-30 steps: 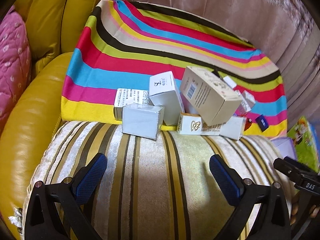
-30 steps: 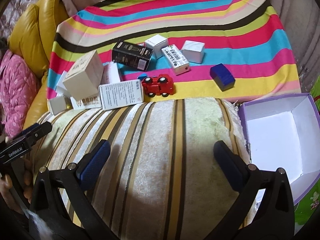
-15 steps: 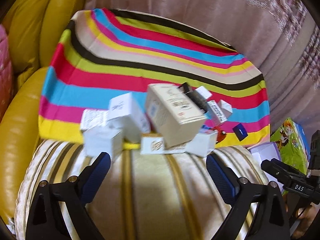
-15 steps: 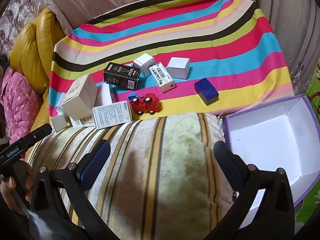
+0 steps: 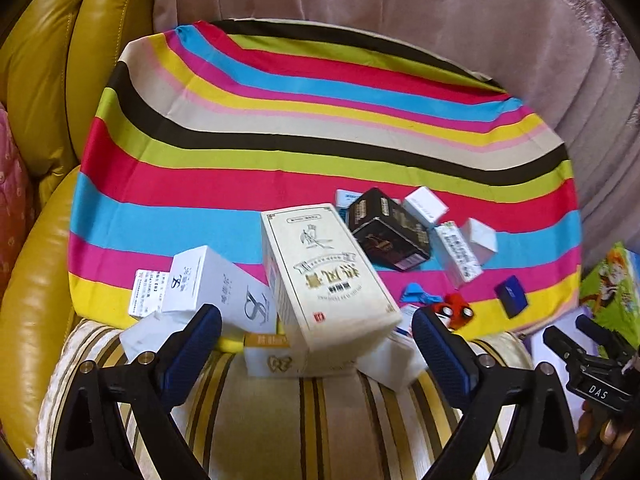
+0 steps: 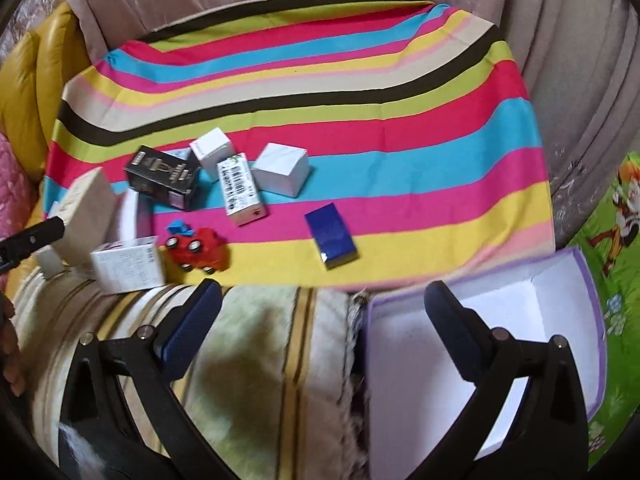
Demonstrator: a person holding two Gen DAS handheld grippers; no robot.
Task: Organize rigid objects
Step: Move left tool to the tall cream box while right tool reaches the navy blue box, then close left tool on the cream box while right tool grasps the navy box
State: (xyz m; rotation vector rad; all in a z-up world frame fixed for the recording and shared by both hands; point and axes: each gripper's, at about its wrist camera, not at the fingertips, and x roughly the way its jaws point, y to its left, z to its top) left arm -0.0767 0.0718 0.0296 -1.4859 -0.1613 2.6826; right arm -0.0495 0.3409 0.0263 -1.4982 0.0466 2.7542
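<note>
Boxes lie scattered on a striped cloth [image 5: 280,152]. A tall cream box [image 5: 328,276] leans on a pile with a white logo box [image 5: 216,284] at the cloth's near edge. My left gripper [image 5: 316,328] is open just short of that pile, its pads apart from the cream box. Further right lie a black box [image 6: 164,176], a barcode box [image 6: 240,188], a white cube [image 6: 282,168], a red toy car [image 6: 198,250] and a blue box [image 6: 330,236]. My right gripper [image 6: 324,296] is open and holds nothing. It hovers over the cushion edge, its right finger over an open purple-rimmed box [image 6: 560,320].
A striped plush cushion [image 6: 272,360] lies under both grippers. A yellow leather sofa arm [image 5: 36,240] borders the left and a pink cloth backrest [image 5: 360,0] the rear. A green cartoon mat [image 6: 612,216] is at the right. A hand grips the other tool [image 5: 592,384].
Both grippers have moved forward and rightward. The box pile has come close to the left fingertips. The purple-rimmed box now sits under the right gripper's right finger.
</note>
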